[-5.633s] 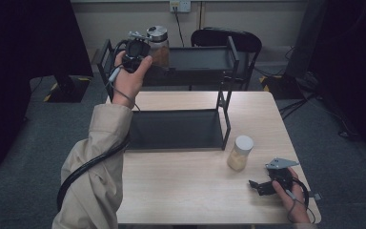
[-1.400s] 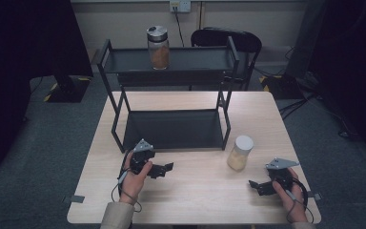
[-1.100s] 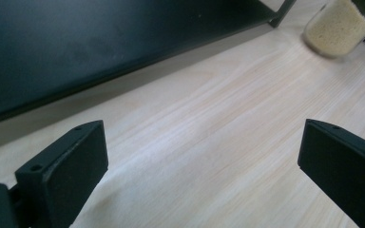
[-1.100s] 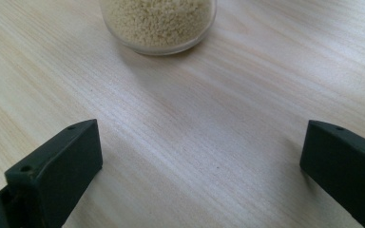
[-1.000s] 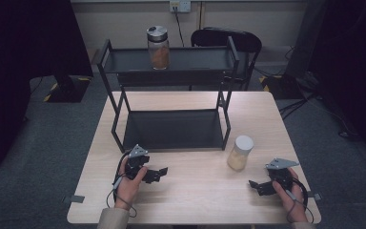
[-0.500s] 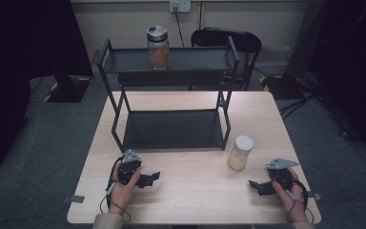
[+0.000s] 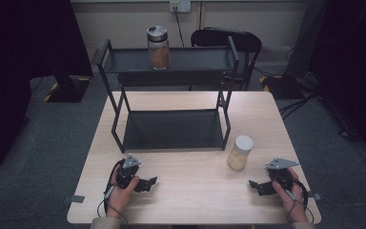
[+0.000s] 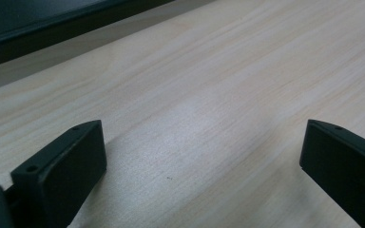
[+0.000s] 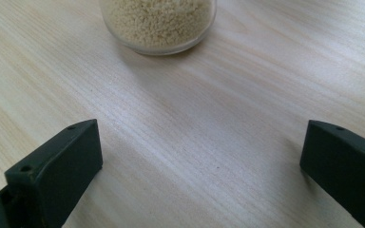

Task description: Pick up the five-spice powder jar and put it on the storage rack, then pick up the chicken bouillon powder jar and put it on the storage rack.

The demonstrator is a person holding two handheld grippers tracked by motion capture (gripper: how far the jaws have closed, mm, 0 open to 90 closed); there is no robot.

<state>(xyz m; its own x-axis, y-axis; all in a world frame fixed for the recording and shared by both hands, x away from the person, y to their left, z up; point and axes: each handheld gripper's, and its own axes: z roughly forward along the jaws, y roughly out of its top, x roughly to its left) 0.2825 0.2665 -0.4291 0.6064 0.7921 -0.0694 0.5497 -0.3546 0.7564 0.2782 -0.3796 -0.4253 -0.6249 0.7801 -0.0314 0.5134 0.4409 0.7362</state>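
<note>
Resting low on the counter (image 7: 190, 191) at the person's near edge, the left gripper (image 7: 145, 183) had its jaws spread wide with nothing but bare wood grain between them, and they had just been opening a little further. The right gripper (image 7: 259, 186) lay at the opposite near corner, jaws equally wide and empty, aimed at the jar of pale grain (image 7: 239, 152) standing just beyond it, probably lined up that way for a pickup. In the right gripper view only the jar's rounded glass bottom (image 9: 158, 23) showed, its upper body and lid cut off by the frame. Farther back stood a black two-tier rack (image 7: 171, 95), its lower shelf bare, seemingly a free spot for that jar. On the top shelf sat a jar of brown contents with a metal lid (image 7: 157, 47), upright near the left end. What either jar held could not be made out beyond colour. Behind the rack a dark chair (image 7: 233, 43) was partly hidden by the shelf.
</note>
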